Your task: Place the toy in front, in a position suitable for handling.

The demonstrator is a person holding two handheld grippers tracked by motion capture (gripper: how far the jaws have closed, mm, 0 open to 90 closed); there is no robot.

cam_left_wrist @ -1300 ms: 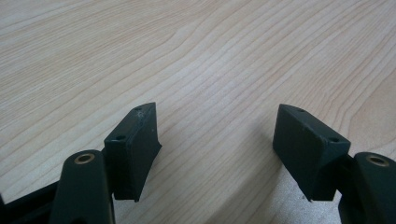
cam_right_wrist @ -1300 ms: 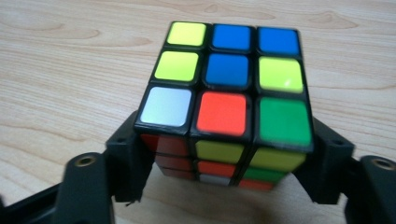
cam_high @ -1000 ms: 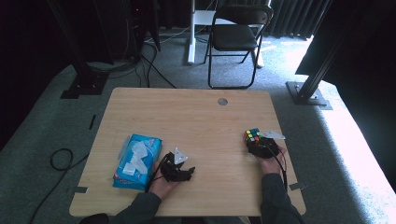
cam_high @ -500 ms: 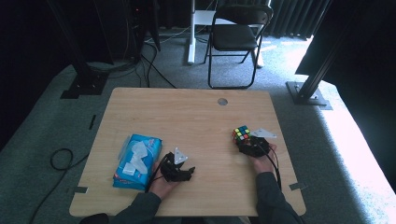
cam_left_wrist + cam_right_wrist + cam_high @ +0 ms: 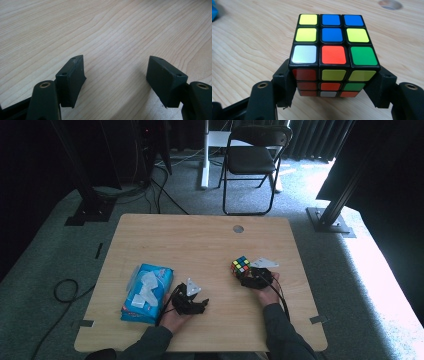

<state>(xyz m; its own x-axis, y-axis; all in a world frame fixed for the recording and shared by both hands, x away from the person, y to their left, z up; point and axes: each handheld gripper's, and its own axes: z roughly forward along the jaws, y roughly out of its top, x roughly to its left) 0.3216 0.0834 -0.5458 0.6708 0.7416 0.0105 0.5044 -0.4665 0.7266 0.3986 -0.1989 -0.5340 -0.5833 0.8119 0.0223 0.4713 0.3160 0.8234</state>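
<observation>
The right tool (image 5: 248, 274) grips a puzzle cube (image 5: 240, 265) between its jaws, toward the right side of the table (image 5: 200, 240). The left tool (image 5: 196, 304) rests near the front edge with jaws spread and nothing between them, beside a blue tissue pack (image 5: 146, 292).

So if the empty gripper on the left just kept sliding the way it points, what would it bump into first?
Probably nothing: ahead of the left gripper lies bare table, and its open jaws hold nothing. In the high view it seems to aim rightward, passing below the puzzle cube, though depth is hard to judge.
</observation>
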